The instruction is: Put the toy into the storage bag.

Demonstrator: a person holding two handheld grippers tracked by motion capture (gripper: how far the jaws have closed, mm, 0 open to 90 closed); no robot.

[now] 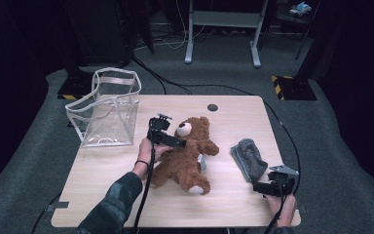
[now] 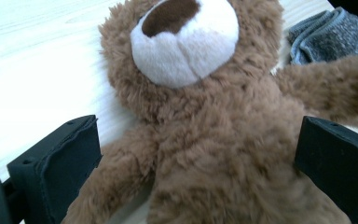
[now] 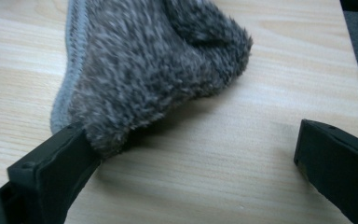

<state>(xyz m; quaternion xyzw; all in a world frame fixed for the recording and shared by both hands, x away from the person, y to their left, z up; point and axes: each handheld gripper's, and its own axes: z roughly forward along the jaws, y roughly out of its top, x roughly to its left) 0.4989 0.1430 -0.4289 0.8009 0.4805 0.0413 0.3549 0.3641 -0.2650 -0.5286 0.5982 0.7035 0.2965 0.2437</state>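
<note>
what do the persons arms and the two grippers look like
Both grippers are black. The left gripper has a small grey fitting on top, the right gripper a grey three-cornered plate. Each ends in two flat, blocky black jaws, and a black cable trails from each. The left forearm wears a dark patterned sleeve and a dark wristband.

Overhead forward-down; tong cameras close, tabletop (image 1: 233, 117) shared

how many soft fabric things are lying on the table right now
2. The brown teddy bear lies mid-table between the open jaws of the left hand-held gripper. The grey fuzzy cloth lies to its right, just ahead of the right hand-held gripper. None seems hidden.
</note>
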